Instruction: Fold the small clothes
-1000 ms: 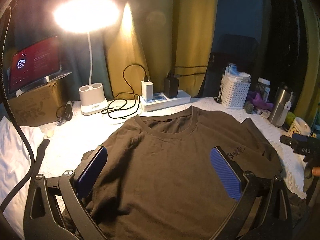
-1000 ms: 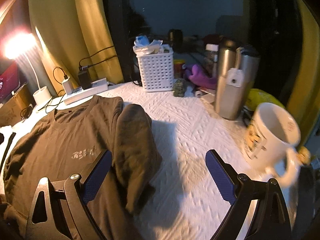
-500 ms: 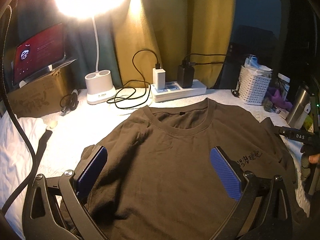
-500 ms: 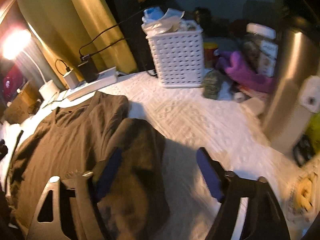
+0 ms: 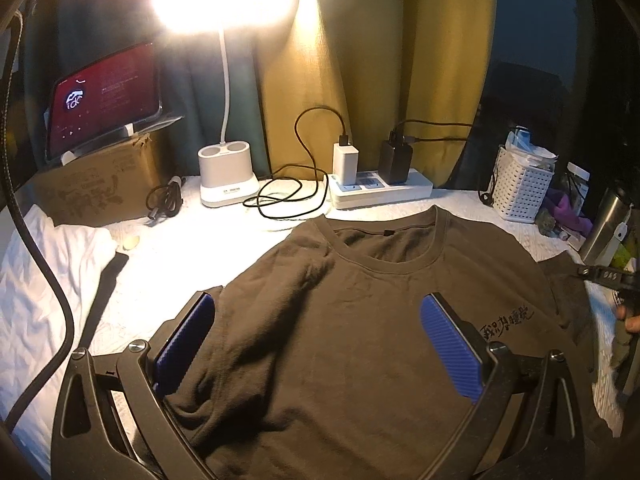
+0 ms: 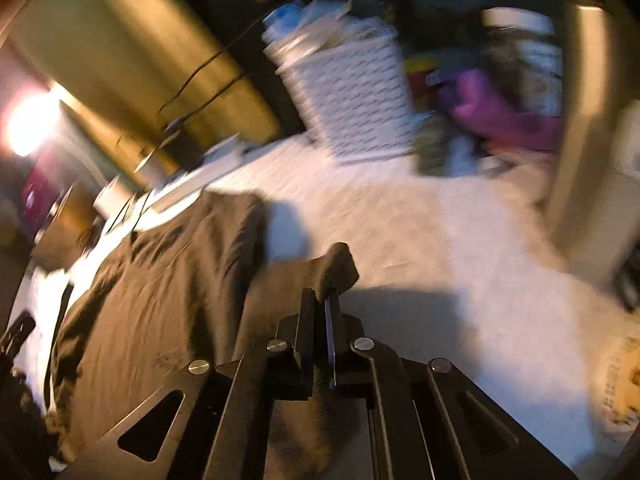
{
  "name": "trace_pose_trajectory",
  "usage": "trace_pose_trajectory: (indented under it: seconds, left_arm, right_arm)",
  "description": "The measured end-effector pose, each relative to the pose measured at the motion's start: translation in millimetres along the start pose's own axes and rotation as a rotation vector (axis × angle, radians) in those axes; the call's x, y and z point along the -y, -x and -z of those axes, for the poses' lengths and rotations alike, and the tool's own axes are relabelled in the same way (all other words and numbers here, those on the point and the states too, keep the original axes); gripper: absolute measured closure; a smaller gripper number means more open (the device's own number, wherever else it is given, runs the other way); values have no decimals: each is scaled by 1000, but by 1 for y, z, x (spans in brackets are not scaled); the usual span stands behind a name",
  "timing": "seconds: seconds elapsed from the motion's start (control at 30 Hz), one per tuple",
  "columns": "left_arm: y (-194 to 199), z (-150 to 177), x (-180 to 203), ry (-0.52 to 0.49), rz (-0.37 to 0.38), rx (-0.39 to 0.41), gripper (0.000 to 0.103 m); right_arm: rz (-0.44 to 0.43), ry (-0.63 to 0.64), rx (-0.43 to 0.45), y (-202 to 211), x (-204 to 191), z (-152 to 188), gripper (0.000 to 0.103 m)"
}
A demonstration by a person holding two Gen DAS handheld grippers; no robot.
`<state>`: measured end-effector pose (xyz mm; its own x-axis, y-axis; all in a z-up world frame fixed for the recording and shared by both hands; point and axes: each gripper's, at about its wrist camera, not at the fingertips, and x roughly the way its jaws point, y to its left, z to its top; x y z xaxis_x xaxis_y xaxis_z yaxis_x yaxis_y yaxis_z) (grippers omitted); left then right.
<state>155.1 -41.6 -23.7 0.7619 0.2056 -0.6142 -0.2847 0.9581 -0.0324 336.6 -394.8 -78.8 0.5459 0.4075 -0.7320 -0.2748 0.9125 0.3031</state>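
A dark brown short-sleeved cotton T-shirt (image 5: 360, 320) lay spread front-up on a white textured cloth-covered table (image 5: 192, 248), its round neckline toward the far side and a small line of dark printed characters (image 5: 506, 322) on the chest at the right. The left gripper (image 5: 316, 344) hovered over the near part of the shirt with its two blue ribbed pads (image 5: 448, 348) standing wide apart and nothing pinched between them; the shirt's left sleeve lay bunched just beside the left pad. The right gripper (image 6: 320, 304) was at the shirt's right sleeve (image 6: 328, 268), its black jaws closed tight on a fold of that brown fabric, which stuck up in a small hump just beyond the tips; this view was heavily blurred. Along the far edge of the table stood a white desk lamp (image 5: 226, 176) with a glaring head, a white power strip (image 5: 380, 192) carrying a white and a black charger, and a coiled black cable (image 5: 288, 196). To the far left a tablet with a red screen (image 5: 104, 96) leaned on a brown cardboard box (image 5: 92, 192). To the far right stood a white perforated plastic basket (image 5: 520, 188) and, nearer, a steel tumbler (image 5: 604, 224).
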Motion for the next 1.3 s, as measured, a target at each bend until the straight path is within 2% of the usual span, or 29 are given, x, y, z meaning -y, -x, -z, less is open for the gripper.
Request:
trace_pose_trajectory:
  seconds: [0.1, 0.3, 0.43, 0.53, 0.63, 0.8, 1.0, 1.3]
  left_arm:
    - [3, -3, -6, -16, 6, 9, 1]
    - [4, -12, -22, -34, 19, 22, 1]
    - [-1, -13, -39, -13, 15, -3, 1]
    - [-11, -12, -55, 13, 9, -45, 1]
    - [-15, -9, -66, 35, 12, -55, 1]
    - [-22, -5, -86, 53, 22, -69, 1]
    - [-31, -1, -110, 72, 39, -90, 1]
    - [-42, 5, -128, 85, 78, -121, 1]
  right_arm:
    - [73, -39, 48, 21, 13, 1, 99]
    - [171, -61, 151, 66, 14, 5, 99]
    - [219, -45, 216, 94, -5, 4, 99]
    - [224, -22, 241, 105, -24, 3, 99]
    - [213, 16, 250, 109, -48, 1, 99]
    - [187, 95, 236, 95, -98, -2, 99]
    - [157, 170, 161, 56, -147, 5, 99]
    - [143, 172, -6, -7, -172, 36, 99]
